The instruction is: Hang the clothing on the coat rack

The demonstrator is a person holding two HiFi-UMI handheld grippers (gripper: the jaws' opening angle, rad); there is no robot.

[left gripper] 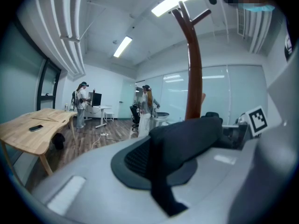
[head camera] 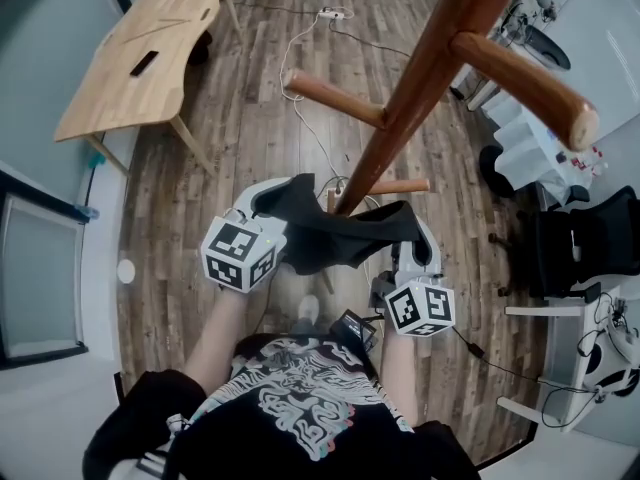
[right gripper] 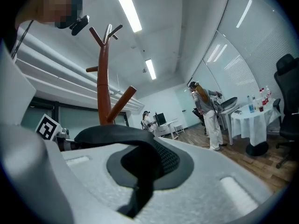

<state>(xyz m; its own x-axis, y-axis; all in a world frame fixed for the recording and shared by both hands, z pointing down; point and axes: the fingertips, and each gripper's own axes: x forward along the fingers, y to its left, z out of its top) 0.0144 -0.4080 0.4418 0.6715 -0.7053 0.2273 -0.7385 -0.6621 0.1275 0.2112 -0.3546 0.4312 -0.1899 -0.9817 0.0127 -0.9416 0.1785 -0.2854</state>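
A dark garment (head camera: 335,230) hangs stretched between my two grippers, just in front of the brown wooden coat rack pole (head camera: 420,78). My left gripper (head camera: 268,203) is shut on the cloth's left end, and my right gripper (head camera: 414,233) is shut on its right end. In the left gripper view the dark cloth (left gripper: 180,141) lies pinched across the jaws of the left gripper (left gripper: 163,171), with the rack pole (left gripper: 194,69) rising behind it. The right gripper view shows the cloth (right gripper: 126,141) clamped in the right gripper (right gripper: 140,178) and the rack (right gripper: 103,83) at the left.
Pegs stick out of the pole: one to the left (head camera: 335,98), a thick one at upper right (head camera: 530,78), a short low one (head camera: 398,186). A wooden table (head camera: 150,38) stands far left, a black chair (head camera: 585,243) and white tables at the right. People stand in the background (left gripper: 145,107).
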